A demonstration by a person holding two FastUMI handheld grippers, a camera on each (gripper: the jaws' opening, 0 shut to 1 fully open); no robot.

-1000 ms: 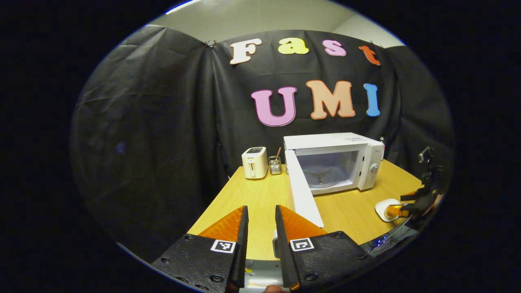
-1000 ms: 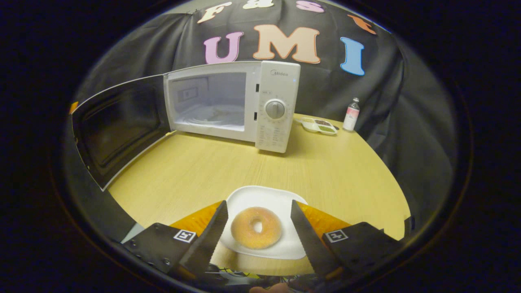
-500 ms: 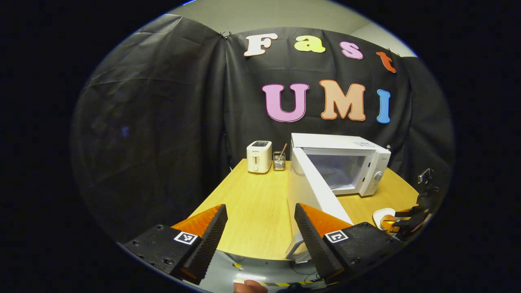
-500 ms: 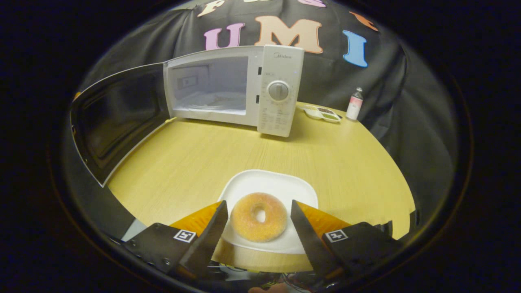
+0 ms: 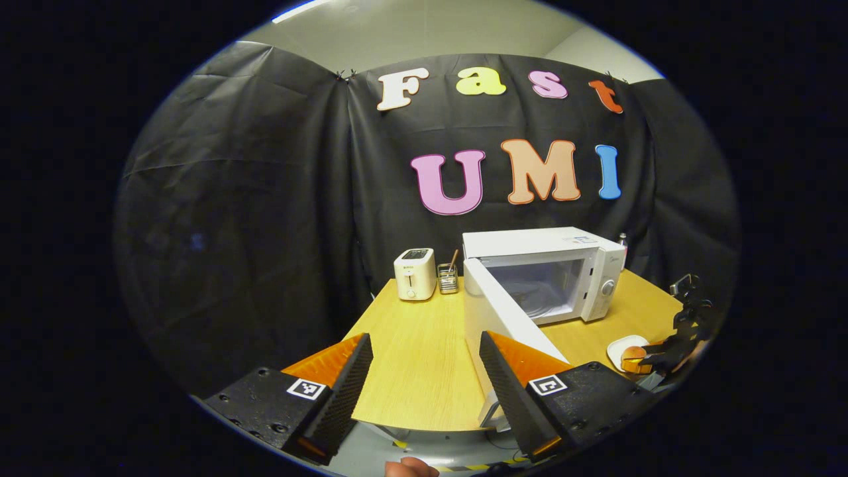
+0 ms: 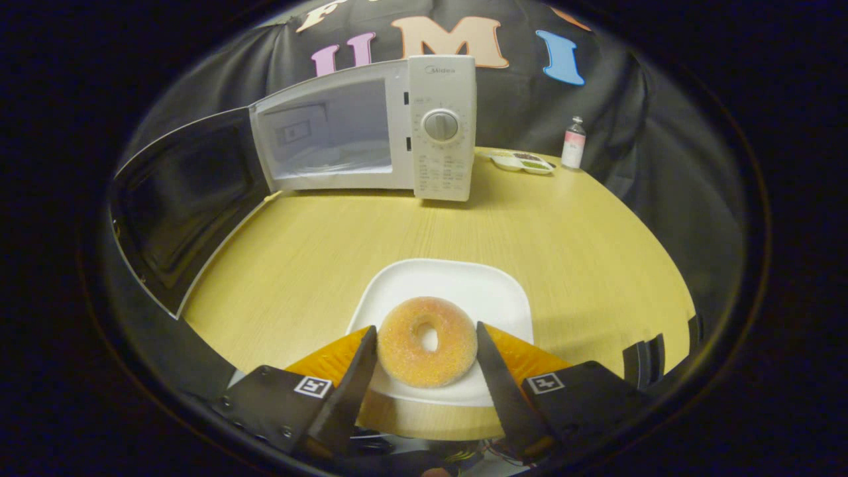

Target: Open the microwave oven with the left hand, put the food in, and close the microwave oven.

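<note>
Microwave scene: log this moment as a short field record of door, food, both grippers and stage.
microwave door: swung wide open
microwave cavity: no food inside
doughnut: on white plate, on the table
right gripper: fingers flank the doughnut, contact unclear
left gripper: open, holding nothing, near the door's edge
stage: door opened, food not yet lifted

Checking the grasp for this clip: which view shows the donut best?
The right gripper view: the donut sits large and centred on its white plate, between the right gripper fingers, which flank it closely. The left gripper view shows it small and far off at the table's right edge, partly hidden by that gripper.
</note>
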